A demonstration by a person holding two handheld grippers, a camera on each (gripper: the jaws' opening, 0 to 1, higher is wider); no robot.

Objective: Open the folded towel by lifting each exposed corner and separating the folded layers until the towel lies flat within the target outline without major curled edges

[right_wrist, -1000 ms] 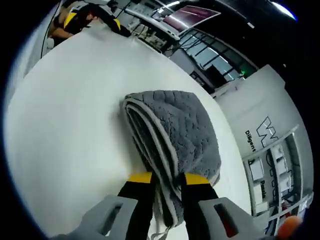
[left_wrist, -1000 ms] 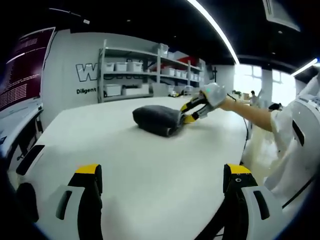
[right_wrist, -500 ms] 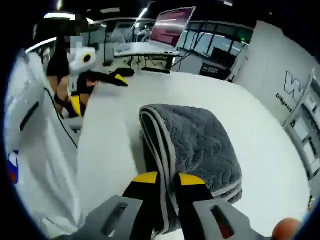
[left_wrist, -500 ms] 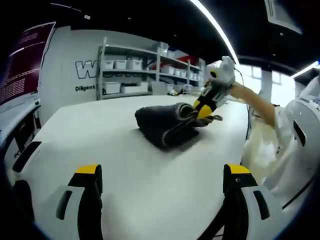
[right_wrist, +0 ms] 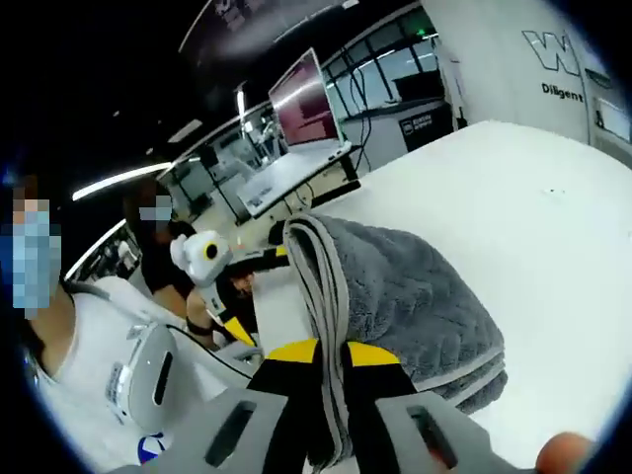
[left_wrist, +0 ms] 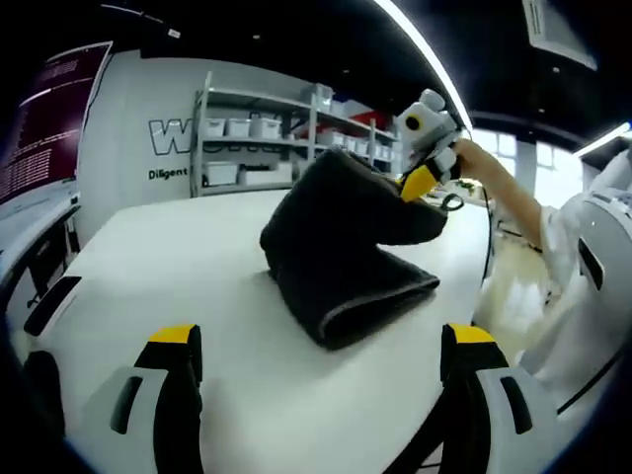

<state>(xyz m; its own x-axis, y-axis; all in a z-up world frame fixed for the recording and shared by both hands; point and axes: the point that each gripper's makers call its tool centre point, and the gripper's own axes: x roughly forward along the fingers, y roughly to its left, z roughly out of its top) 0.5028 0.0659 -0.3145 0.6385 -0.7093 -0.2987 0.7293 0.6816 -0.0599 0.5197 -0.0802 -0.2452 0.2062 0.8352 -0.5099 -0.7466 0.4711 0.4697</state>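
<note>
The right gripper (left_wrist: 427, 180), clamped on the grey towel's (left_wrist: 336, 257) corner, rose well above the white table (left_wrist: 217, 326), peeling the top layer up off the folded stack.

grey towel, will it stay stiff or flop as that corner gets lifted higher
Likely floppy: in the left gripper view the grey towel drapes from the right gripper down to the white table. It looks thick and plush, so probably fairly heavy for cloth. The jaws pinch its pale edge, so slipping seems unlikely.
</note>
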